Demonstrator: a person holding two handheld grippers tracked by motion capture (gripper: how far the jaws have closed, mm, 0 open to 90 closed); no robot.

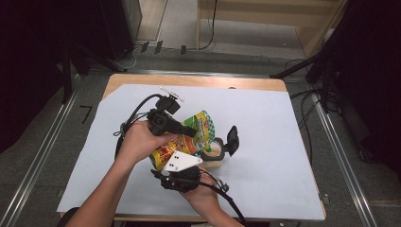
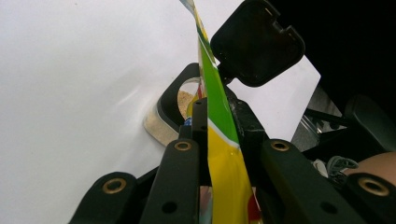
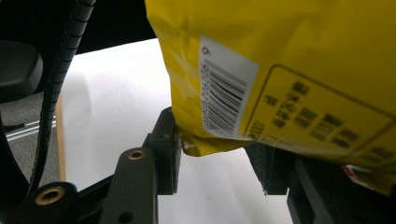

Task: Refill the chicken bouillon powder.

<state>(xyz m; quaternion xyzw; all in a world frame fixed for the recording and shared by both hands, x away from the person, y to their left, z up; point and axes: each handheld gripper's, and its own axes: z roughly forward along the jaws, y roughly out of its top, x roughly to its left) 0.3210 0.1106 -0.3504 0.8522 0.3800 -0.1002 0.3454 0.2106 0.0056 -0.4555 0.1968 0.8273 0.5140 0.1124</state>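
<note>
The left tool (image 2: 219, 116) pinches the top edge of the yellow-and-green crinkly foil snack bag (image 1: 189, 137); the right tool (image 3: 215, 154) clamps its lower corner. The bag hangs tilted over a small clear jar (image 1: 213, 152) on the white-covered worktop (image 1: 265, 142), hinged black lid (image 1: 232, 138) flipped open. Pouring seems under way (pale crumbs already inside); next, tilt further, mouth over the opening.

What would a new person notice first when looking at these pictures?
The bright yellow and green snack bag stands out first, held up near the middle of the white sheet by two hand-held grippers. The left gripper pinches its thin edge, and the right gripper has the bag's lower corner between its jaws. Just beside the bag sits an open container with its black lid flipped up.
</note>
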